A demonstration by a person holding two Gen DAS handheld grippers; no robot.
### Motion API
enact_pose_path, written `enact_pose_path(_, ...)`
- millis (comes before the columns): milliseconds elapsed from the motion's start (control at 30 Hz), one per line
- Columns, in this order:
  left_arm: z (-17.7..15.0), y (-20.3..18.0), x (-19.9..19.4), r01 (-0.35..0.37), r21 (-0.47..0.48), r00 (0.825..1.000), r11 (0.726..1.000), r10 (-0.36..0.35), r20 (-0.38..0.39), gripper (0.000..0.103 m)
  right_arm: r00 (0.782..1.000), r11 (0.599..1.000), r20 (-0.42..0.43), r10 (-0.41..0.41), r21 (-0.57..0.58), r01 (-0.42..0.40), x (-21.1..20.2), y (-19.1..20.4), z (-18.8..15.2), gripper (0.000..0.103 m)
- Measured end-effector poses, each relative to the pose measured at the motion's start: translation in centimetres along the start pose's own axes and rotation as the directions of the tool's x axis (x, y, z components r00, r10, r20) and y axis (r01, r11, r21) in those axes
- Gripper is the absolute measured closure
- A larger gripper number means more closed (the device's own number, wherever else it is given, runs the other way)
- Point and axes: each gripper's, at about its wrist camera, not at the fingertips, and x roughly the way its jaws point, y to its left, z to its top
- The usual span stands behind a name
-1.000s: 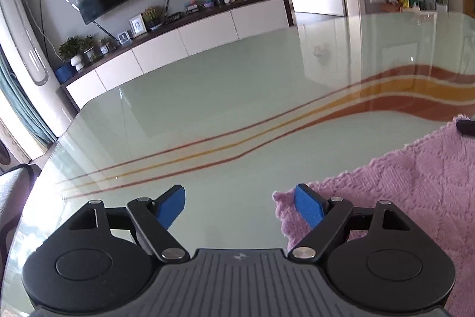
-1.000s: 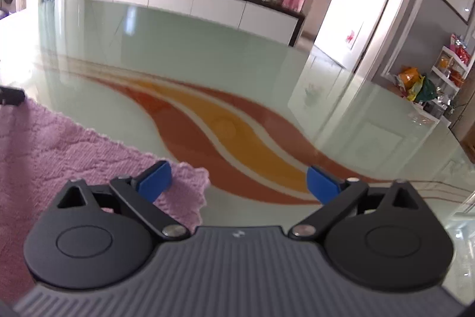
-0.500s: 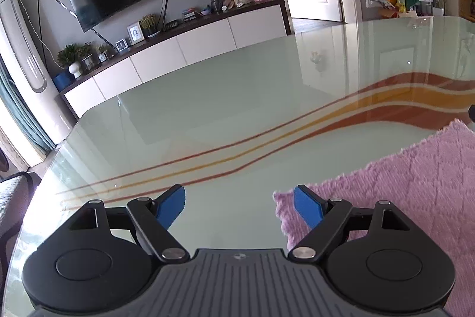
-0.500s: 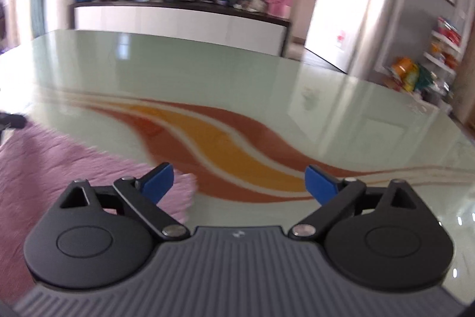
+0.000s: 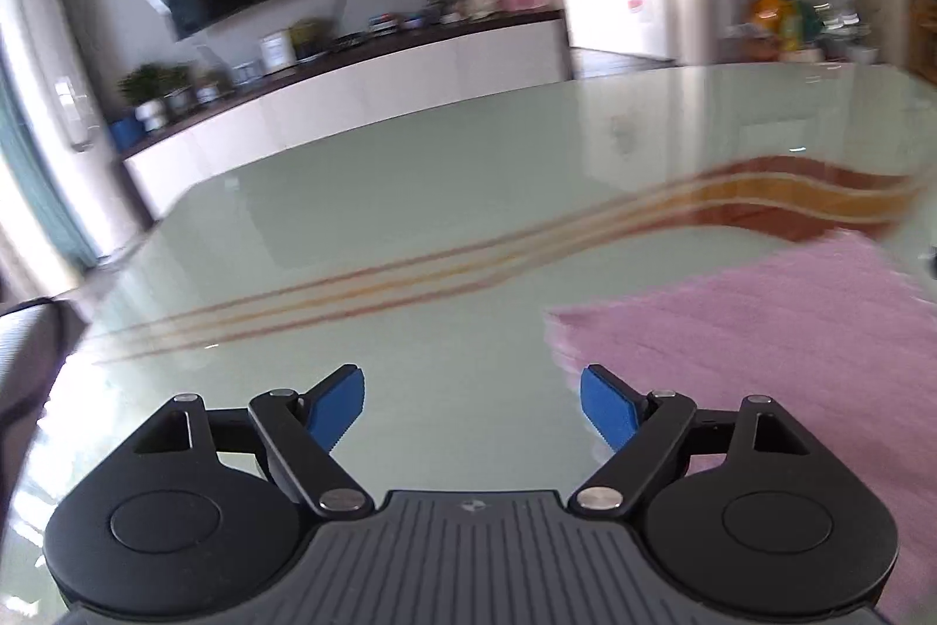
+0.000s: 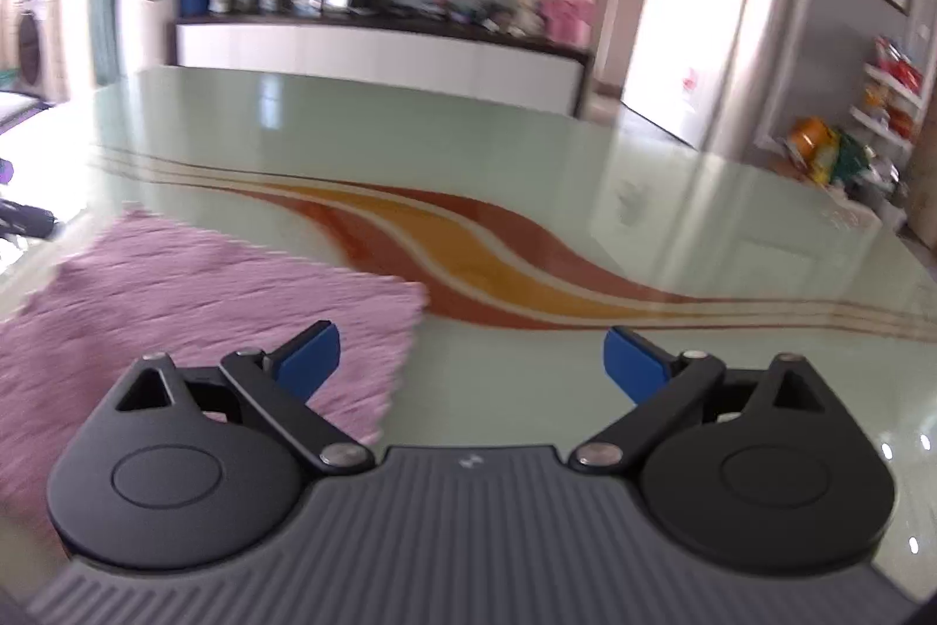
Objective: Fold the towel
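Note:
A pink textured towel (image 5: pixel 761 326) lies flat on the glass table. In the left wrist view it fills the right side, its near left corner just beyond my right blue fingertip. My left gripper (image 5: pixel 471 408) is open and empty, above the table at the towel's left edge. In the right wrist view the towel (image 6: pixel 193 297) lies at the left, its right corner under my left fingertip. My right gripper (image 6: pixel 471 361) is open and empty, raised over the towel's right edge. Both views are motion-blurred.
The glass table (image 6: pixel 527 156) has red and orange wavy stripes (image 6: pixel 468 267) across it. The other gripper's dark tip (image 6: pixel 26 215) shows at the left edge. A white cabinet (image 5: pixel 363 98) and TV stand beyond the table's far edge.
Both grippers have lifted and pulled back from the towel corners, staying open. More of the towel shows in the right wrist view. The towel lies flat as before.

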Motion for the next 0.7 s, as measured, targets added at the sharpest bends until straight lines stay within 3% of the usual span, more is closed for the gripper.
enact_pose_path(100,-1.4,-1.6,-0.2,-0.013,0.062,1.000,0.998,0.014,-0.024,0.019,1.000,0.998,-0.022,0.021,-0.065,-0.022,-0.5,1.6,-1.2,0.003)
enact_pose_path(200,-2.3,-2.1,-0.1,-0.037,0.090,0.999,0.995,0.040,-0.030,0.017,0.998,0.996,-0.062,-0.023,-0.093,0.017,0.5,1.2,-1.9,0.003)
enact_pose_path(300,-2.3,-1.6,-0.3,-0.049,0.069,0.998,0.996,0.052,-0.047,0.017,0.995,0.998,-0.083,-0.046,-0.048,0.042,0.3,-0.1,-2.3,0.002)
enact_pose_path(467,-0.7,-0.5,-0.7,-0.042,0.018,0.999,0.999,0.043,-0.012,0.017,0.998,0.998,-0.032,-0.051,-0.046,0.050,-0.6,-0.2,-1.4,0.002)
enact_pose_path(700,1.0,-1.1,3.8,-0.015,0.000,0.997,1.000,0.015,-0.079,0.016,0.999,0.995,-0.047,-0.025,-0.099,0.021,0.2,2.1,-1.4,0.002)
